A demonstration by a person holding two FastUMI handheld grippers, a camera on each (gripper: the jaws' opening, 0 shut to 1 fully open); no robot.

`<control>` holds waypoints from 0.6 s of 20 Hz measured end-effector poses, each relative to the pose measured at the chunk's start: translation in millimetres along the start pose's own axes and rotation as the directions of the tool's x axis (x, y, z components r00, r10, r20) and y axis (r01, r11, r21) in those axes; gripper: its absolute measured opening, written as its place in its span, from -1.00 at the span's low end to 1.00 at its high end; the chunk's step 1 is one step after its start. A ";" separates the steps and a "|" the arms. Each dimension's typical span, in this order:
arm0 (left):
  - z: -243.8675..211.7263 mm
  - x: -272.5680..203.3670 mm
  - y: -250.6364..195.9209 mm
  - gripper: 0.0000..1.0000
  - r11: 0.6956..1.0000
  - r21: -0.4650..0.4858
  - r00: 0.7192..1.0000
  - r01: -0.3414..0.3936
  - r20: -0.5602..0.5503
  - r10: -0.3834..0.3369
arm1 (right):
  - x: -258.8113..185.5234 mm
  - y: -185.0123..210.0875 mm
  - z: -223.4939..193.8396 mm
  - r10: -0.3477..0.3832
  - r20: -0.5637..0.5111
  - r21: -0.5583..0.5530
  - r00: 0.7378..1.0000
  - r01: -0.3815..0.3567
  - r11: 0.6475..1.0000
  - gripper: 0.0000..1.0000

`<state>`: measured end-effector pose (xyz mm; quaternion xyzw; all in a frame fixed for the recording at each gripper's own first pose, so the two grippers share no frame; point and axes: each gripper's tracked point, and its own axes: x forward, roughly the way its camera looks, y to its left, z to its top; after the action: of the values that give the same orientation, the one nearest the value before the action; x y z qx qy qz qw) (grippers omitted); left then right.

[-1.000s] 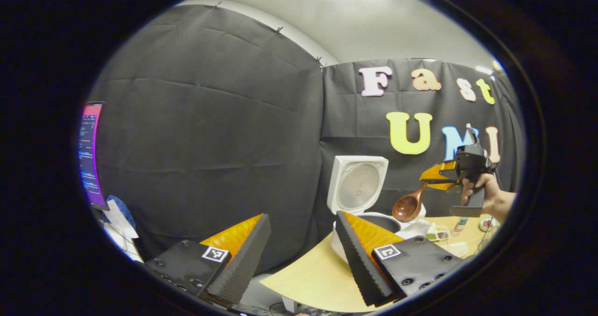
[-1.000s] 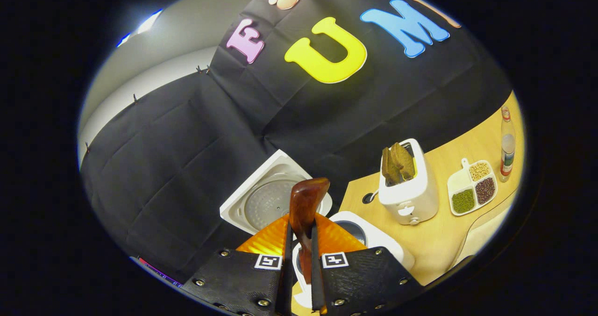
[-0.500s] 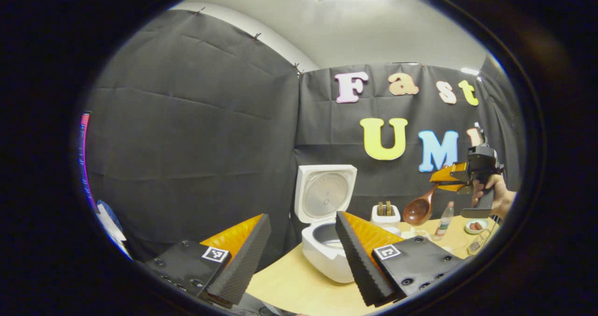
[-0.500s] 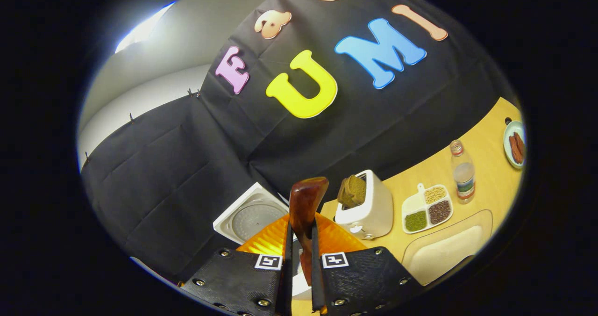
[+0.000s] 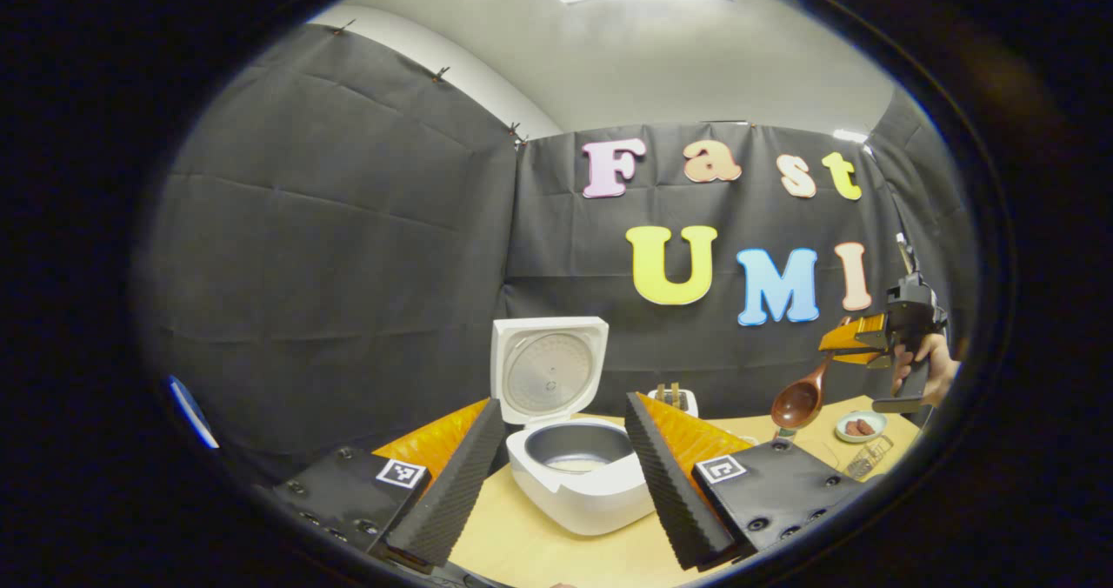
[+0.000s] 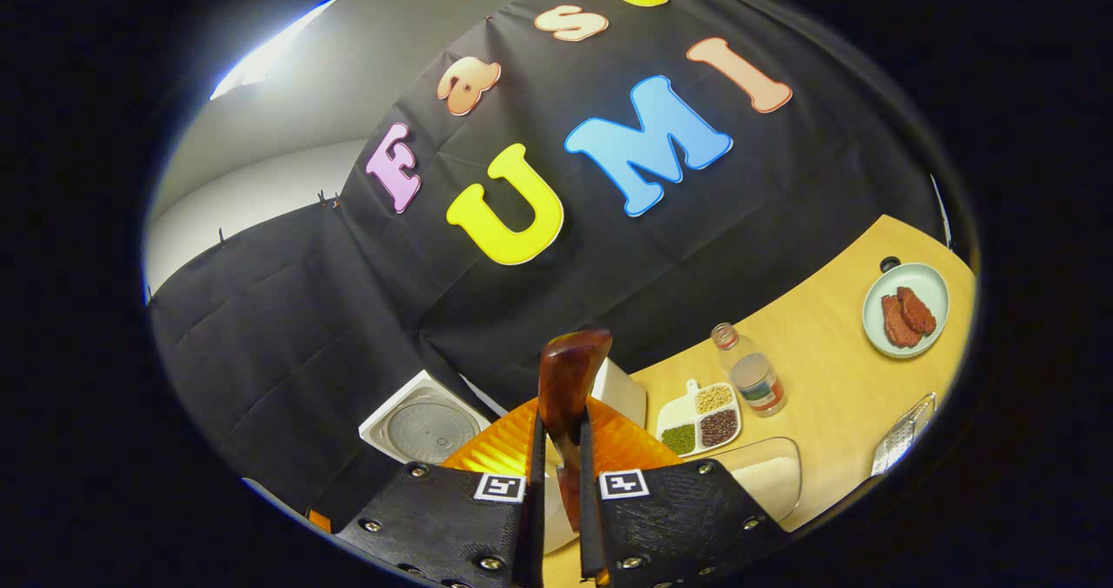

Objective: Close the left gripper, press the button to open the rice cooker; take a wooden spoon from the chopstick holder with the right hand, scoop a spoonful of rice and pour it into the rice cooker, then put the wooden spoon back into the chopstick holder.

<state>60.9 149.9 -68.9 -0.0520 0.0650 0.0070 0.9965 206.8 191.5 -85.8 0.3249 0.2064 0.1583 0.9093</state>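
In the left gripper view the left tool (image 5: 556, 475) stands wide, its two black ridged fingers (image 5: 452, 484) spread apart with nothing between them, held above the near edge of the pale wooden surface (image 5: 539, 553); between those fingers, just beyond them, the white rice cooker (image 5: 578, 484) sits on the surface with its lid (image 5: 546, 369) raised upright at the back and its grey inner pot showing, something pale lying at the bottom; behind the cooker a white toaster (image 5: 671, 397) with slices in it stands near the cloth wall; farther to the right the right tool (image 5: 848, 340), held up off the surface by a hand (image 5: 930, 370), grips the handle of the wooden spoon (image 5: 798, 401), whose dark bowl hangs down and to the left, well apart from the cooker; below it a small plate (image 5: 859, 427) with reddish food rests on the surface; in the right gripper view the right tool (image 6: 556, 492) is narrow, both fingers pressed on the wooden spoon (image 6: 567, 388), which rises between them; beyond lie a clear tray (image 6: 765, 475) of white rice, a divided dish (image 6: 700, 418) of beans, a small bottle (image 6: 749, 381), the plate (image 6: 904, 310) and, at the right edge, a metal grater (image 6: 904, 444).
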 end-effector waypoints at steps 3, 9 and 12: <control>3.2 2.0 -24.3 0.87 1.000 0.001 1.000 0.029 0.005 -0.029 | -22.2 -31.5 18.8 -0.047 0.033 -0.004 0.998 0.047 0.999 -0.67; 10.4 -3.3 -67.1 0.87 0.998 0.002 0.998 0.067 0.010 -0.067 | -60.2 -94.6 43.3 -0.148 0.077 -0.004 0.986 0.148 0.989 -0.67; 11.1 -8.5 -85.9 0.87 0.997 0.002 0.997 0.082 0.007 -0.082 | -78.4 -124.6 48.3 -0.197 0.090 -0.027 0.976 0.200 0.979 -0.67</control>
<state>55.6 65.6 -48.1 -0.0536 0.0595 -0.0335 0.9962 181.3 41.1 -112.1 0.2929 0.1955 0.0560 0.9343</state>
